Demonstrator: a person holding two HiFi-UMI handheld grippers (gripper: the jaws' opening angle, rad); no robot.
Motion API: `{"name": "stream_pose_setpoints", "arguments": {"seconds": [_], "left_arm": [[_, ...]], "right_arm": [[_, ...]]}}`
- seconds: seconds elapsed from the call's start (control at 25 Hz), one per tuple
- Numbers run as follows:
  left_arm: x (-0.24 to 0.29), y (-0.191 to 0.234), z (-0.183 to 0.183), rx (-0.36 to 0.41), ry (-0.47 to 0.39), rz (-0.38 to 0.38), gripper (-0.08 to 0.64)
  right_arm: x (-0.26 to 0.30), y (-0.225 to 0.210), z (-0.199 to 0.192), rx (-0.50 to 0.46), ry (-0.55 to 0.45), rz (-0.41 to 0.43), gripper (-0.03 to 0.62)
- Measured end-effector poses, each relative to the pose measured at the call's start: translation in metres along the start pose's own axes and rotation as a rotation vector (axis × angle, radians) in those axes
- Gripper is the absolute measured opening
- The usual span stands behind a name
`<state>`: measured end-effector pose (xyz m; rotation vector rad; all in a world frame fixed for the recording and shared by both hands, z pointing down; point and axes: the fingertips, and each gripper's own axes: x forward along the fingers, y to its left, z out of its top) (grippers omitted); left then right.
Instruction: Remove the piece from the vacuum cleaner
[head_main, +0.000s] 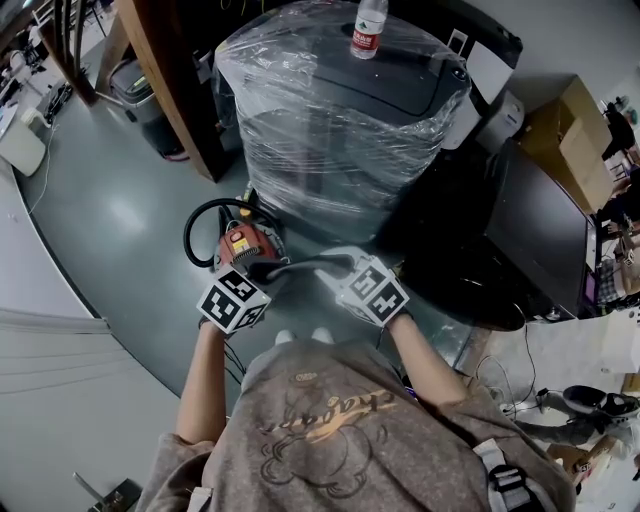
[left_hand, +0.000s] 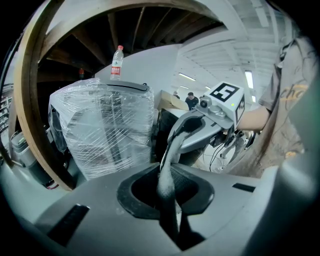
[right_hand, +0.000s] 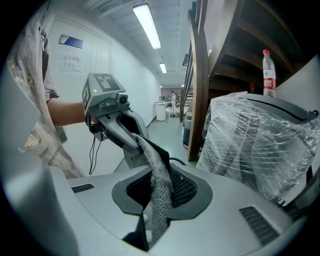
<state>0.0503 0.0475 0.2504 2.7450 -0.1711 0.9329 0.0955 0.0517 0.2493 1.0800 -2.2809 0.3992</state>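
While the left gripper (left_hand: 167, 194) has its jaws pinching one end of the grey mesh piece (head_main: 305, 266), just above the red vacuum cleaner (head_main: 238, 246) on the floor, the right gripper (right_hand: 160, 196) nips the other end. Lifting both evenly looks wisest.

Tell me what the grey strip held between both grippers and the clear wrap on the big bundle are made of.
Grey perforated strip: likely knitted mesh fabric, matte; a grid of small holes shows and it twists softly. Clear wrap: thin plastic stretch film, glossy; wrinkles and white glare streaks.
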Motion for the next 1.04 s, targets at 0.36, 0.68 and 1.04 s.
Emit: {"name": "stream_pose_setpoints", "arguments": {"seconds": [0.36,0.68,1.04], "left_arm": [[-0.0029,-0.0029,0.0008,-0.011,-0.006,0.007,0.041],[0.0004,-0.0063,0.0006,-0.011,-0.004,0.013,0.041],[0.0034,-0.0081,0.0003,-0.016,-0.005,0.014,0.041]], "right_arm": [[-0.0035,0.0034,0.0012,0.017,-0.015,0.002,0.055],[-0.0063,0.0029,-0.0032,0.029,-0.015,0.0,0.055],[-0.0078,0.0016,-0.0057,0.026,-0.017,0.003,0.055]]}}
